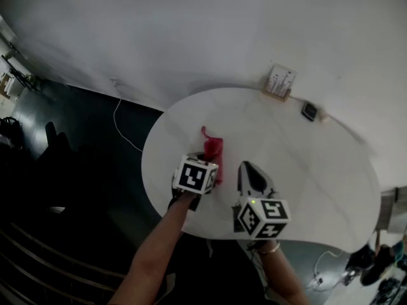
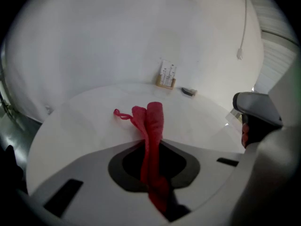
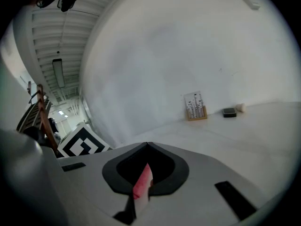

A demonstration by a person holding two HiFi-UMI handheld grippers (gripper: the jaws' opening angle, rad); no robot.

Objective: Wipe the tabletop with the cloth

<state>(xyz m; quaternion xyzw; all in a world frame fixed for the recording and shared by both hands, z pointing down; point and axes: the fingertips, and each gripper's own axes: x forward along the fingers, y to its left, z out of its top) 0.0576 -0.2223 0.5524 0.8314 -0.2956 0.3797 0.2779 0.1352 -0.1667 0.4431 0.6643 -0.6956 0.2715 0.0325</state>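
Observation:
A red cloth (image 1: 213,150) lies bunched in a strip on the round white table (image 1: 305,170), near its left part. My left gripper (image 1: 205,164) is shut on the cloth's near end; in the left gripper view the cloth (image 2: 153,119) runs out from between the closed jaws (image 2: 149,144) onto the table (image 2: 80,121). My right gripper (image 1: 249,169) sits just right of the cloth, apart from it. It is shut, with its tips together (image 3: 148,145) and no cloth in them. It also shows at the right edge of the left gripper view (image 2: 256,109).
A small card stand (image 1: 280,82) and a small black object (image 1: 309,111) sit at the table's far edge by the white wall. A white cable (image 1: 121,122) trails on the dark floor to the left. The table's near edge lies just under both grippers.

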